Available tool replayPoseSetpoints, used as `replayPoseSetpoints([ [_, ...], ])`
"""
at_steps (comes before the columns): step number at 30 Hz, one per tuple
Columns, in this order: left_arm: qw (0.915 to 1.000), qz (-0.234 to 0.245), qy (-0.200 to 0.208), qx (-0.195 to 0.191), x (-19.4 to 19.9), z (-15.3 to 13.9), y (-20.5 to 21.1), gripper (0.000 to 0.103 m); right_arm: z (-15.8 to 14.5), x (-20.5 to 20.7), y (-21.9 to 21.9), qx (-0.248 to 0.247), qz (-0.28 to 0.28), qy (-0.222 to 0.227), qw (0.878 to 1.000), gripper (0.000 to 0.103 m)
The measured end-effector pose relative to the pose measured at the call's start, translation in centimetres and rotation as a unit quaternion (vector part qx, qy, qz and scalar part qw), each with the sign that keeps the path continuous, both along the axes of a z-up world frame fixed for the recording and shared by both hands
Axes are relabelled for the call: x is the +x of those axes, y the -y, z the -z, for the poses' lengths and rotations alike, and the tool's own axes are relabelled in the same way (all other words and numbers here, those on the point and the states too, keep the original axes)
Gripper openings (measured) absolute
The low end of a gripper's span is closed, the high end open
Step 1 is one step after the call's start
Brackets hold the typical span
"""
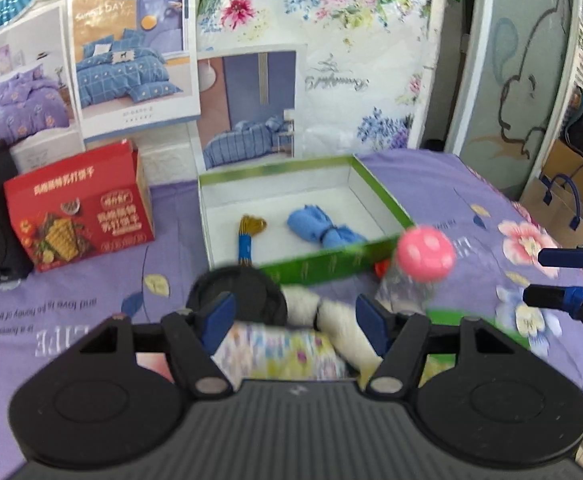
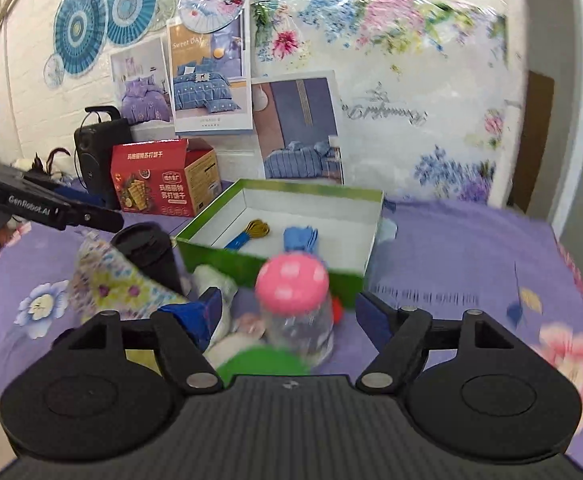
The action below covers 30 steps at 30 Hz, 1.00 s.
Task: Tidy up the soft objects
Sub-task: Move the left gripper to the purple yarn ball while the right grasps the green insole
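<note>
While two soft things, a blue cloth bundle (image 1: 325,230) and a gold thread skein (image 1: 250,232), already lie in the green box (image 1: 383,196), a floral cloth (image 1: 279,350) and a white plush piece (image 1: 343,330) remain on the purple bedsheet (image 1: 71,300) in front of it. Both sit just ahead of the left tongs (image 1: 297,322), which stand open and empty; the plush's long axis runs toward them. Open too, the right tongs (image 2: 291,314) face one pink-capped clear bottle (image 2: 295,300), so the left hand seems nearer the soft things.

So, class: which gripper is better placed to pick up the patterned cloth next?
Probably the left gripper: its open jaws frame the patterned cloth. The right gripper, also open, faces the pink-lidded jar, with the cloth off to its left.
</note>
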<state>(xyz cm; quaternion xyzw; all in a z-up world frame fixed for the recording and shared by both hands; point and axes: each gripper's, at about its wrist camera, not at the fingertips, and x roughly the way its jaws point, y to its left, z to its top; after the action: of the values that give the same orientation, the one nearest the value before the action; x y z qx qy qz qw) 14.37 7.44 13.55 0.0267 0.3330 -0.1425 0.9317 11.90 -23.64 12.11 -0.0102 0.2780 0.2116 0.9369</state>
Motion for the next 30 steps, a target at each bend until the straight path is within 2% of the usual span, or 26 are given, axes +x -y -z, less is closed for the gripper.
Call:
replayPoseSetpoints([
  [4,0.9998,0.003,-0.019,0.007,-4.7,2.6,-0.6,0.067,3.2,-2.9,1.2,0.056,0.040,-0.022,0.997,0.062],
  [8,0.9985,0.007,-0.055,-0.004,-8.0,5.5,-0.4,0.067,5.9,-4.7,2.3,0.129,0.073,-0.044,0.988,0.063],
  [11,0.9963,0.022,-0.080,-0.023,-9.6,7.5,0.3,0.067,7.0,-5.3,2.4,0.142,0.086,-0.056,0.984,0.063],
  [14,0.9951,-0.001,-0.094,-0.029,-10.8,9.2,0.1,0.067,6.9,-6.4,2.0,0.124,0.087,-0.046,0.987,0.064],
  [17,0.9948,-0.047,-0.090,0.006,-10.9,10.2,-1.1,0.067,7.2,-7.2,1.7,0.103,0.084,-0.051,0.990,0.064],
  [22,0.9923,-0.082,-0.080,0.048,-8.8,11.1,-3.5,0.067,8.5,-7.6,1.2,0.086,0.074,-0.073,0.991,0.065],
  [25,0.9921,-0.067,-0.073,0.077,-7.1,11.9,-3.9,0.068,8.1,-7.3,0.7,0.066,0.074,-0.064,0.993,0.065],
  [27,0.9934,-0.036,-0.081,0.072,-6.2,12.6,-4.1,0.069,7.4,-7.1,0.0,0.041,0.068,-0.047,0.996,0.065],
  [30,0.9939,-0.017,-0.075,0.080,-5.6,13.0,-4.1,0.071,6.7,-6.2,-1.6,-0.037,0.047,-0.026,0.998,0.065],
])
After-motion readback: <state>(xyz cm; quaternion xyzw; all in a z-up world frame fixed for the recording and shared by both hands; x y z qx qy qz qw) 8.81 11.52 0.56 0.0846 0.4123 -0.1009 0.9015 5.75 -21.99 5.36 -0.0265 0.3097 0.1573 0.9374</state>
